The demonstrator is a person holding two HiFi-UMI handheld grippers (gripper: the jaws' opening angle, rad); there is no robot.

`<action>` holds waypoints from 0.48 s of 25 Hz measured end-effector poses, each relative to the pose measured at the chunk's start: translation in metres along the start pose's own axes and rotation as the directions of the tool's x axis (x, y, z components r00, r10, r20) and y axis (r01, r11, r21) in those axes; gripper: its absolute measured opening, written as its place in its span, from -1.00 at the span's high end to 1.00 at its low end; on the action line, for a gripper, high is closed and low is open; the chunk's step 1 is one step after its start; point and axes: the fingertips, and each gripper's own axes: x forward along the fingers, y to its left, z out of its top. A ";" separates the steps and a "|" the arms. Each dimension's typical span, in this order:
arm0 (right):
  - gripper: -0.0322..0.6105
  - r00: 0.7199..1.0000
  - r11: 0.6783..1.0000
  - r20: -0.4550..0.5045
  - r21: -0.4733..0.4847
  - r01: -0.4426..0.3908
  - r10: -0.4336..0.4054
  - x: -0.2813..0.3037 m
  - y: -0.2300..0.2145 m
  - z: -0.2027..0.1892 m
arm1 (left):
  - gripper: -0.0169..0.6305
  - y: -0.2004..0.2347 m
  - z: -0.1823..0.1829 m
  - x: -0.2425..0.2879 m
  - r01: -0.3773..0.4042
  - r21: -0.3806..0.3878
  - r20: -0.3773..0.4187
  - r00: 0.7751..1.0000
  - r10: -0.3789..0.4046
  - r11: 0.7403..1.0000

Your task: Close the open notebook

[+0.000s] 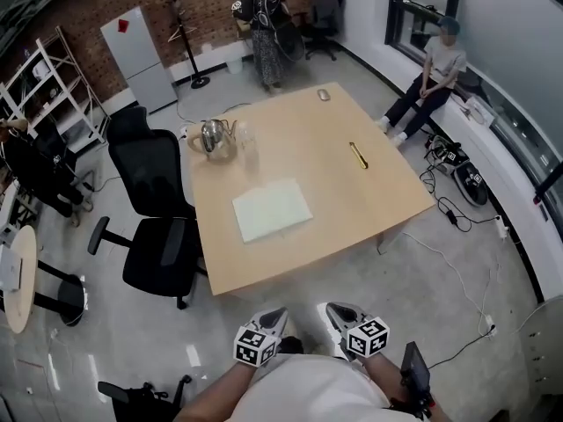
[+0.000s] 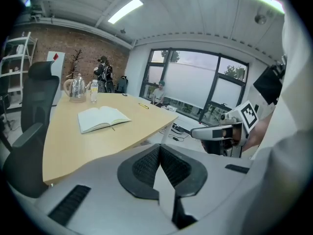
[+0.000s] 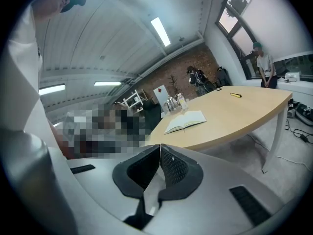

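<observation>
Grippers: left gripper (image 1: pixel 274 316) and right gripper (image 1: pixel 333 313) closed, empty, short of the table (image 1: pixel 378 196).
Notebook (image 1: pixel 272 209): open; outer edge to be lifted over.

Nothing readable anywhere: the left gripper (image 1: pixel 269 320) and right gripper (image 1: pixel 338 316) carry only black-and-white square markers (image 1: pixel 256 346), no letters or numbers.

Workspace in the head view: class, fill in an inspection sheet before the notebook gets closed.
Surface: table, wooden, mostly bare.
Job's things: notebook, lying open and flat, untouched.
Clutter: jug, bottle, yellow pen.
Tools: left tool and right tool both shut, empty, held short of the table.
Cables: cables on the floor right of the table.
Surroundings: chair at the table's left; seated person by the window.
</observation>
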 end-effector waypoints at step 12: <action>0.85 0.997 0.997 -0.008 -0.020 0.073 -0.074 0.076 -0.023 0.056 | 0.92 0.076 0.066 0.048 0.092 0.029 0.035 0.995 -0.093 0.995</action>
